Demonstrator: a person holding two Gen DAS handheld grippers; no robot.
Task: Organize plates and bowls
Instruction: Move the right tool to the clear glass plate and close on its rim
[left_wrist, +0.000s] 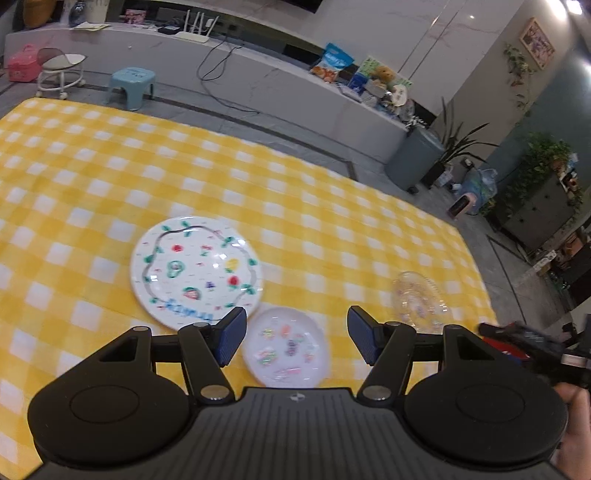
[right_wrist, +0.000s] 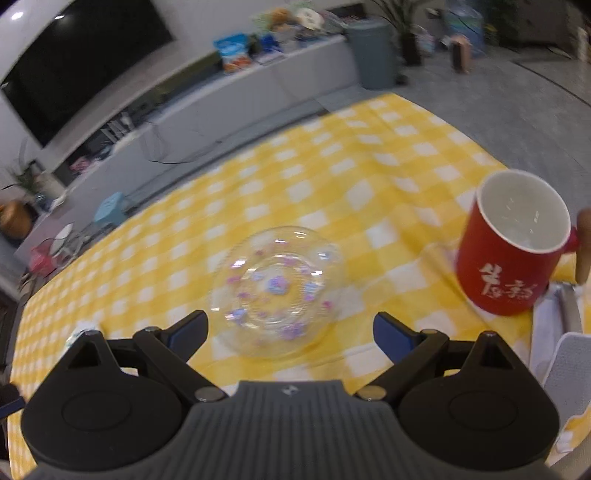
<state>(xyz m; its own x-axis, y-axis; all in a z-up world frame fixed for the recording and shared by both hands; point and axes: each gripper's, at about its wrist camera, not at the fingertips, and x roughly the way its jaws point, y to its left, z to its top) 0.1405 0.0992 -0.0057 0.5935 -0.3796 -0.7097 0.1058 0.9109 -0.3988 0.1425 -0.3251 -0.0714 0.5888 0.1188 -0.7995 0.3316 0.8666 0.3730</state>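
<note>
Both hands seem to be in the approach step: the left gripper (left_wrist: 295, 338) hangs with its jaws wide apart and empty over the small translucent saucer (left_wrist: 286, 347), which lies just beside the large painted plate (left_wrist: 197, 270) on the yellow checked tablecloth (left_wrist: 92, 177). The right gripper (right_wrist: 291, 334), also wide open and holding nothing, points at the clear glass bowl (right_wrist: 275, 290), with a red mug (right_wrist: 511, 245) near on its right. The next move, I judge, needs each gripper to go lower and close on a rim, which is thin and probably slippery.

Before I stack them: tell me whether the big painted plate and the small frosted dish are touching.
Cannot tell. In the left wrist view the painted plate and frosted dish nearly meet, but the gripper finger hides that spot.
</note>
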